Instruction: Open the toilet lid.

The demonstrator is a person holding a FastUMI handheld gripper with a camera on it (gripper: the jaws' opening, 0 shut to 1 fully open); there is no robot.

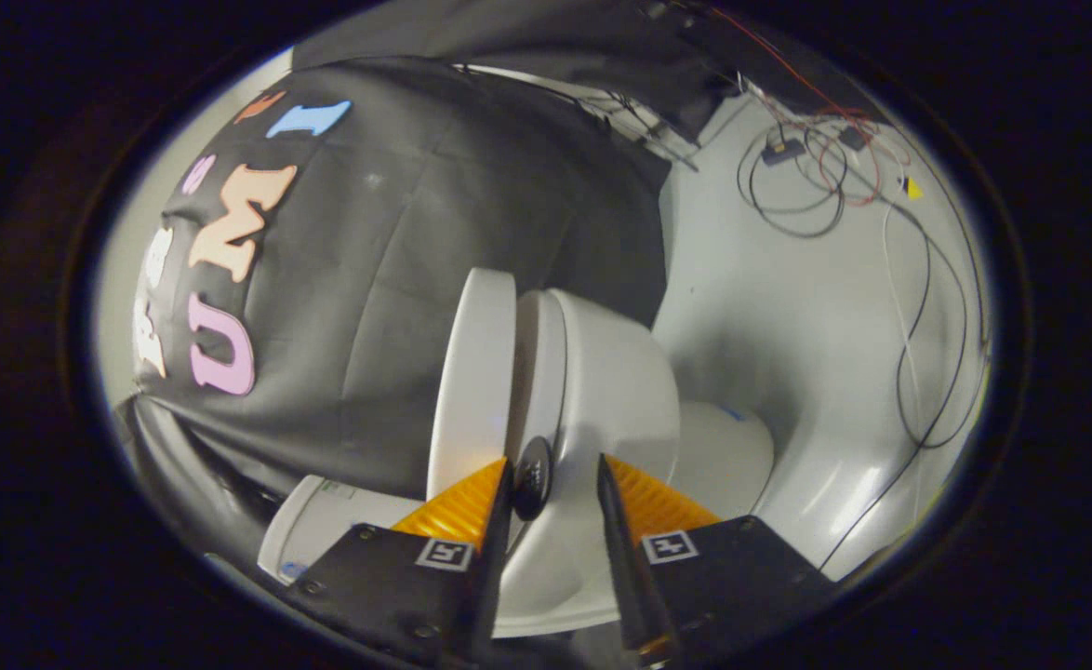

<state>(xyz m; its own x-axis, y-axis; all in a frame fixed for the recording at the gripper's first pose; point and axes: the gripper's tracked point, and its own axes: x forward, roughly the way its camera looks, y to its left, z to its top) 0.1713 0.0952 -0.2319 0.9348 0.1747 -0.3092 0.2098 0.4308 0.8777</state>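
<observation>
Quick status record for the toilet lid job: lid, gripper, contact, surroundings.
lid: toilet lid raised well off the toilet bowl
gripper: gripper open, fingers apart
contact: one finger sits by the lid's near edge; a press cannot be confirmed
between fingers: a dark round part and the bowl's rim
surroundings: loose cables on the pale floor beyond the bowl
</observation>
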